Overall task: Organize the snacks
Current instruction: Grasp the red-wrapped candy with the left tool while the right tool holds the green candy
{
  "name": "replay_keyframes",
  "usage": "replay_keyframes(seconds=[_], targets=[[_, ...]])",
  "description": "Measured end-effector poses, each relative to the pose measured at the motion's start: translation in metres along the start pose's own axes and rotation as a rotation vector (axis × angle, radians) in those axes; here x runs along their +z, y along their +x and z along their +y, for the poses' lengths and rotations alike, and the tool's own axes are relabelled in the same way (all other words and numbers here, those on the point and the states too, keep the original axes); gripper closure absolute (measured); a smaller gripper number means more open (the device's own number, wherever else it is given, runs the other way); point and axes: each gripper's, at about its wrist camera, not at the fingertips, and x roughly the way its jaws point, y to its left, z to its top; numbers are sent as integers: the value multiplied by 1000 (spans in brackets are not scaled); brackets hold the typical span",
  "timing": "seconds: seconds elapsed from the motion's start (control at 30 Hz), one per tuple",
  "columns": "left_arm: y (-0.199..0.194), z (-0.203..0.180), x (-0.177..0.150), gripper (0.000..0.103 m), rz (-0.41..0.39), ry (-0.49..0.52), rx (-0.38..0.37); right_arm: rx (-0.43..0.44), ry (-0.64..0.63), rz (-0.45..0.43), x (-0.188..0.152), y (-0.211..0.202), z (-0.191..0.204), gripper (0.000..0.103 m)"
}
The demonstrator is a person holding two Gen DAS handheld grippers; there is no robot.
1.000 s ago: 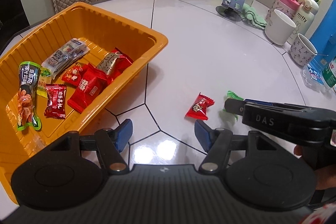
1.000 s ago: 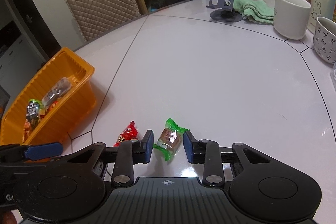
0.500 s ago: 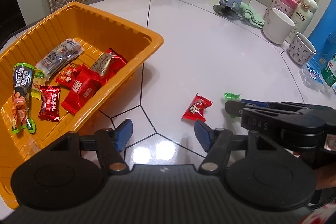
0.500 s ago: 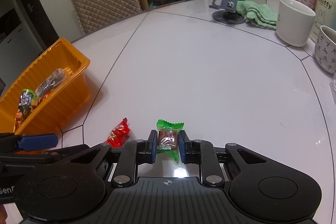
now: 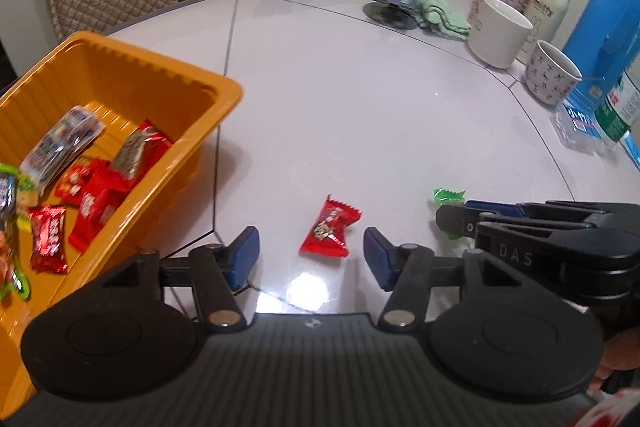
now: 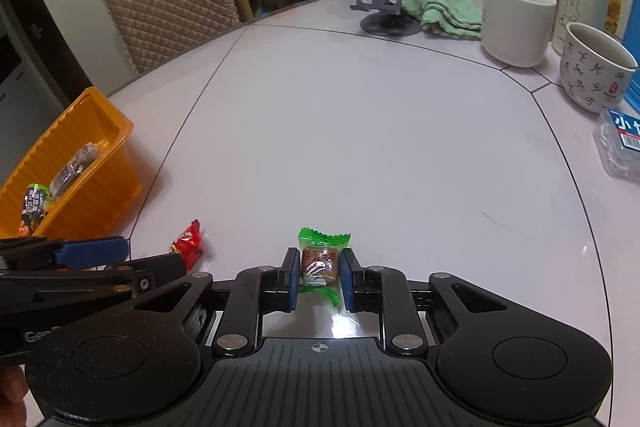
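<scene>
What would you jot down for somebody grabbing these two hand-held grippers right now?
Right gripper: shut on the green candy, which is still at the table.
Left gripper: open, jaws just closing in, around the red candy without touching it.
Orange tray: already holds several snacks.
Left to do: grip the red candy and put both candies in the tray.

The glossy white table carries a red-wrapped candy between the left jaws, a green-wrapped candy clamped by the right jaws, and an orange plastic bin left of both.
</scene>
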Motion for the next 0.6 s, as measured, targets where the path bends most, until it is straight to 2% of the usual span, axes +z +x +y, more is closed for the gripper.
replay_keyframes(seconds=[0.1, 0.23, 0.4, 0.53, 0.6], targets=[[5, -4, 1, 53, -10, 21, 1, -3, 3, -1, -1, -1, -2, 82], [11, -8, 1, 63, -23, 53, 5, -3, 10, -3, -2, -3, -5, 82], [18, -9, 0, 69, -14, 76, -2, -4, 11, -5, -3, -3, -7, 82], [20, -10, -1, 80, -6, 87, -8, -5, 10, -5, -2, -3, -7, 82], [20, -11, -1, 80, -7, 91, -8, -5, 8, -5, -3, -4, -7, 82]])
